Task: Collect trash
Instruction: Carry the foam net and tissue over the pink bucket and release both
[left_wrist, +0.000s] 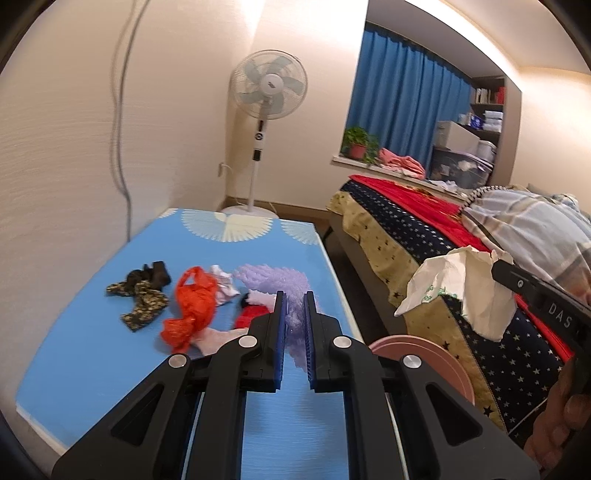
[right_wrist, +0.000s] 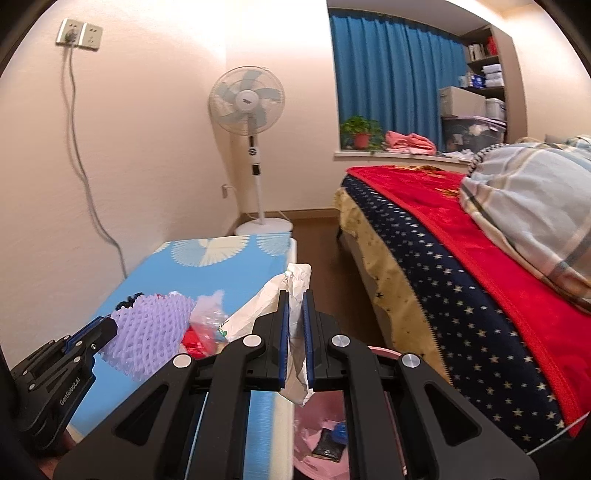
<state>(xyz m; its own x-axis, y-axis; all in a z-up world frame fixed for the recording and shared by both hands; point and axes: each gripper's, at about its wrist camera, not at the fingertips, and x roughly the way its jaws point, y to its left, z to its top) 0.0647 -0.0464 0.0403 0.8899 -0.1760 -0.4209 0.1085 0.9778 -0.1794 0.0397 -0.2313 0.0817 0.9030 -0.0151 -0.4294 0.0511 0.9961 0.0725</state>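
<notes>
My left gripper (left_wrist: 294, 299) is shut on a purple foam net (left_wrist: 280, 284), held just above the blue table (left_wrist: 92, 350). An orange plastic bag (left_wrist: 192, 306), a dark patterned wrapper (left_wrist: 142, 295) and red and white scraps (left_wrist: 251, 314) lie on the table. My right gripper (right_wrist: 295, 297) is shut on a crumpled white paper (right_wrist: 291, 284) that hangs over a pink bin (right_wrist: 317, 424) lined with a pink bag. From the right wrist view, the left gripper (right_wrist: 110, 326) and its foam net (right_wrist: 147, 332) show at lower left. In the left wrist view the right gripper (left_wrist: 496, 267) and paper (left_wrist: 469, 291) appear at right, above the bin (left_wrist: 424, 354).
A bed (right_wrist: 461, 258) with a starred cover and red blanket runs along the right, a narrow floor gap from the table. A standing fan (left_wrist: 267, 88) stands beyond the table by the wall. A cable (right_wrist: 81, 166) hangs from wall sockets. A hand (left_wrist: 561, 424) grips the right tool.
</notes>
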